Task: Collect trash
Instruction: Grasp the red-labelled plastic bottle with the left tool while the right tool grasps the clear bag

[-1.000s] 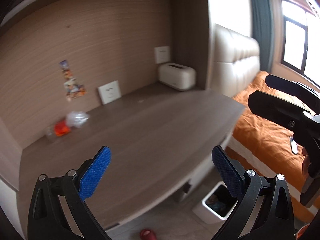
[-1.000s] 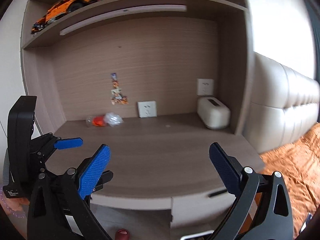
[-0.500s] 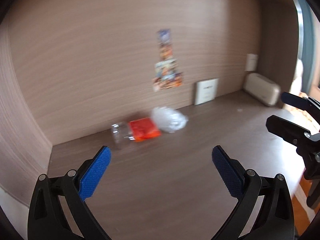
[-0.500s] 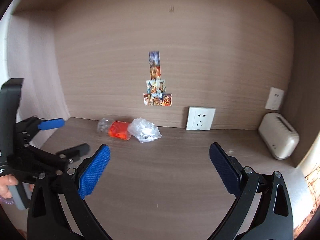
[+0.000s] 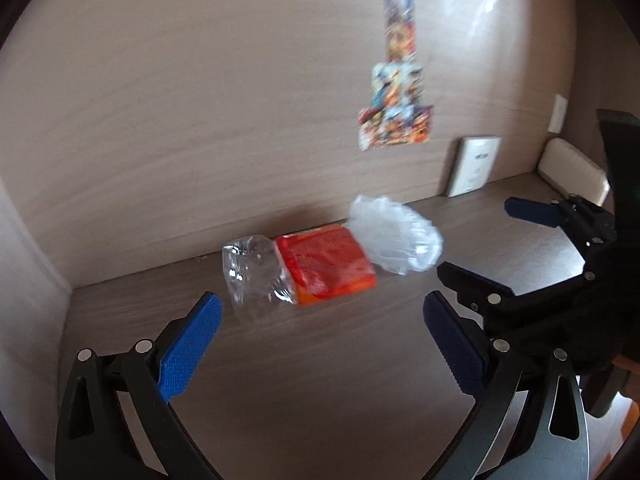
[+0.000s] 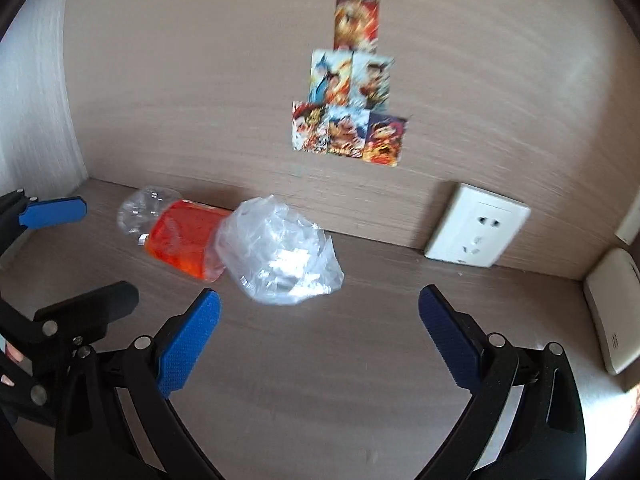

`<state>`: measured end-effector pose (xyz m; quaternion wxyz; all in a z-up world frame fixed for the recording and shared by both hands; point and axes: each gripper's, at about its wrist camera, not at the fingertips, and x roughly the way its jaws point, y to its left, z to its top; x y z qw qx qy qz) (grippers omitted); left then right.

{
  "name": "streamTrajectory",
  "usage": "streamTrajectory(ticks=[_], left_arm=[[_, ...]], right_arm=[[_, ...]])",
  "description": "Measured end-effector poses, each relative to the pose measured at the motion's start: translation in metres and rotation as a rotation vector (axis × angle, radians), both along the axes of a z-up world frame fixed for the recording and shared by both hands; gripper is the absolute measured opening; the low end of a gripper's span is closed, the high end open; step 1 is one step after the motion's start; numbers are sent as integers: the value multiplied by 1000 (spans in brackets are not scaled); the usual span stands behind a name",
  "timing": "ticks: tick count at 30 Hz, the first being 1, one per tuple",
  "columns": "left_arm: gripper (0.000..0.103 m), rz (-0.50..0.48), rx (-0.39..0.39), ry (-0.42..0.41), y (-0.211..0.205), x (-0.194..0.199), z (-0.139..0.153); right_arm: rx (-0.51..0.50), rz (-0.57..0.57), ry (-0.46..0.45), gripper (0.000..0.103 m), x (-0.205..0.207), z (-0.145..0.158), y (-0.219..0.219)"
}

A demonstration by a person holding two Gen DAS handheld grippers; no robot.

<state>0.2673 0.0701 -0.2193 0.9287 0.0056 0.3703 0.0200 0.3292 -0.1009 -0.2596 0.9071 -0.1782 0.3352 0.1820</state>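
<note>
Jaws spread wide and empty, the left gripper (image 5: 318, 328) and right gripper (image 6: 320, 322) hover over the wooden surface (image 6: 320, 392). Just beyond, near the far wall, lie a crushed clear bottle (image 5: 296, 270) with an orange label and, touching its right end, a crumpled clear plastic bag (image 6: 280, 252).

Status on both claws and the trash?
Left claw open, empty. Right claw open, empty. Bottle and bag lie touching on desk by the wall, ungrasped. Nothing in the way.
</note>
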Motion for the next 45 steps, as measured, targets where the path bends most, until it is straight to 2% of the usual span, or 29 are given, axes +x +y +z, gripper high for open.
streamTrajectory(ticks=[4,9,15,19,23,25,29,37,40,42,45], left_arm=[[98,-13,-79,45,16,25,-14],[98,-68,-77,63,20,42,-19],[98,-86,-62,65,27,60,-24],[98,-66,-45,92,33,75,-32],[98,-90,-53,115,28,82,-35],[98,-98,-29,114,22,83,-37],[99,-122,-59,137,17,89,-43],[97,-146,-55,134,10,90,-46],[87,-144,-101,121,18,82,-40],[67,-151,-152,112,29,72,-38],[65,-175,-177,122,30,72,-36]], right_arm=[[-14,17,34,99,22,-11,10],[-47,48,35,99,33,-19,23],[-64,52,42,98,50,-23,34],[-71,59,90,64,58,-28,43],[-71,55,106,56,56,-32,50],[-65,47,109,42,54,-29,46],[-75,34,107,40,50,-28,44],[-68,-6,95,42,34,-14,26],[-66,-13,85,43,26,-7,19],[-64,-19,81,43,23,-2,13],[-59,-35,74,43,24,9,2]])
